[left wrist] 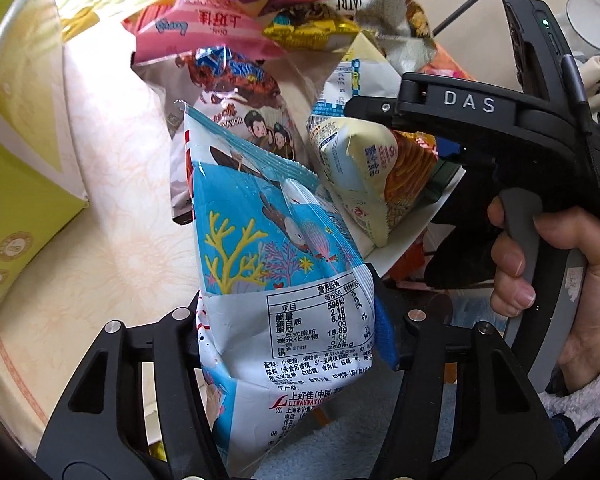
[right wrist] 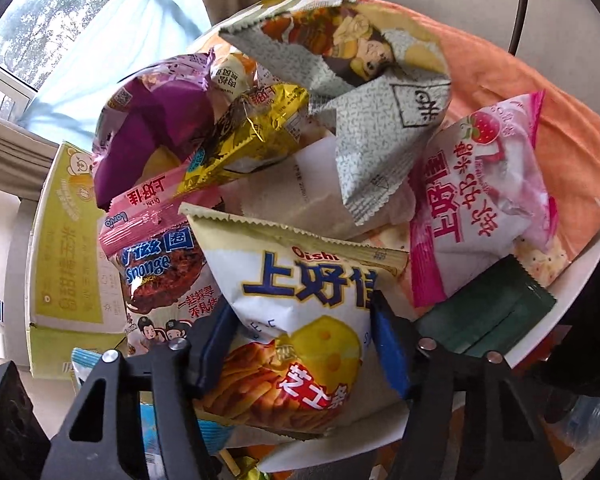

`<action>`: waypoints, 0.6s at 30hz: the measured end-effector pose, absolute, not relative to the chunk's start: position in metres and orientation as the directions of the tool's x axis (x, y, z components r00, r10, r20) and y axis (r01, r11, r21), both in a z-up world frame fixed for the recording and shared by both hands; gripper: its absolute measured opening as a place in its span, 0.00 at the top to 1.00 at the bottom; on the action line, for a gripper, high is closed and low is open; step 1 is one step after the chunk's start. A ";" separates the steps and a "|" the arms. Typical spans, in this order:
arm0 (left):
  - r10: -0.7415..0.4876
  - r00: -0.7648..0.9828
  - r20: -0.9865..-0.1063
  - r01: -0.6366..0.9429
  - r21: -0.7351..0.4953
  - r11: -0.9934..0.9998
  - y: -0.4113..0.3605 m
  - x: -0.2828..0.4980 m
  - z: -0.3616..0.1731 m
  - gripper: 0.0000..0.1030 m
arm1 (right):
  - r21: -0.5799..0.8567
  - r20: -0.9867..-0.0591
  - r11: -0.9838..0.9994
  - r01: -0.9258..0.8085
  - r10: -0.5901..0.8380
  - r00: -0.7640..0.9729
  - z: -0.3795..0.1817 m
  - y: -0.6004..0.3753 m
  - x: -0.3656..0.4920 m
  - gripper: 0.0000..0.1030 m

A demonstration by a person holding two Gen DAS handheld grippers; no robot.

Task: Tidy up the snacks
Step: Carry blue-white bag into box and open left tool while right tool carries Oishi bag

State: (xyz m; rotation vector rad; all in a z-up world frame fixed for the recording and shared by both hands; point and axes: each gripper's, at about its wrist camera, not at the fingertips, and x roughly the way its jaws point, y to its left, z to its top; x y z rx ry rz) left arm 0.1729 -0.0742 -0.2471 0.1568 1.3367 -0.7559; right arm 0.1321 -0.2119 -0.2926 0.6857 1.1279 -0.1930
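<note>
A blue-and-white snack bag (left wrist: pixel 268 240) with a coral drawing and a nutrition table hangs lifted off the table, my left gripper (left wrist: pixel 288 320) shut on its lower half. In the right wrist view a cream Oishi cheese-stick bag (right wrist: pixel 300 300) lies at the front of the snack pile. My right gripper (right wrist: pixel 300 344) is shut on it, blue pads pressing both sides. The left wrist view shows that cream bag (left wrist: pixel 360 168) from the side, with a hand (left wrist: pixel 540 264) squeezing the right gripper's handle.
The pile holds a purple bag (right wrist: pixel 148 128), a gold packet (right wrist: pixel 252 136), a grey-green patterned bag (right wrist: pixel 380 140), a pink strawberry bag (right wrist: pixel 480 200) and a dark green packet (right wrist: pixel 488 312), on a white tray (right wrist: pixel 580 280). A yellow-green box (left wrist: pixel 20 140) stands left on the cream table (left wrist: pixel 112 200).
</note>
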 end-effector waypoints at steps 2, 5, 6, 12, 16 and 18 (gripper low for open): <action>-0.405 0.056 -0.912 0.569 -0.304 0.764 -0.069 0.168 -0.240 0.46 | 0.409 -0.873 0.789 0.459 0.190 0.449 -0.284 -0.211 0.129 0.44; -0.404 0.090 -0.910 0.556 -0.291 0.779 -0.065 0.166 -0.225 0.46 | 0.409 -0.863 0.806 0.428 0.188 0.469 -0.270 -0.212 0.129 0.44; -0.403 0.107 -0.909 0.549 -0.283 0.786 -0.063 0.164 -0.218 0.46 | 0.409 -0.859 0.812 0.417 0.189 0.476 -0.265 -0.213 0.128 0.44; -0.393 0.207 -0.896 0.502 -0.248 0.829 -0.055 0.146 -0.188 0.46 | 0.411 -0.833 0.849 0.334 0.200 0.516 -0.233 -0.222 0.117 0.44; -0.379 0.290 -0.879 0.451 -0.224 0.864 -0.048 0.138 -0.163 0.46 | 0.407 -0.806 0.875 0.261 0.211 0.552 -0.208 -0.228 0.111 0.44; -0.369 0.342 -0.864 0.411 -0.216 0.886 -0.040 0.134 -0.147 0.46 | 0.400 -0.792 0.891 0.216 0.217 0.571 -0.196 -0.227 0.112 0.44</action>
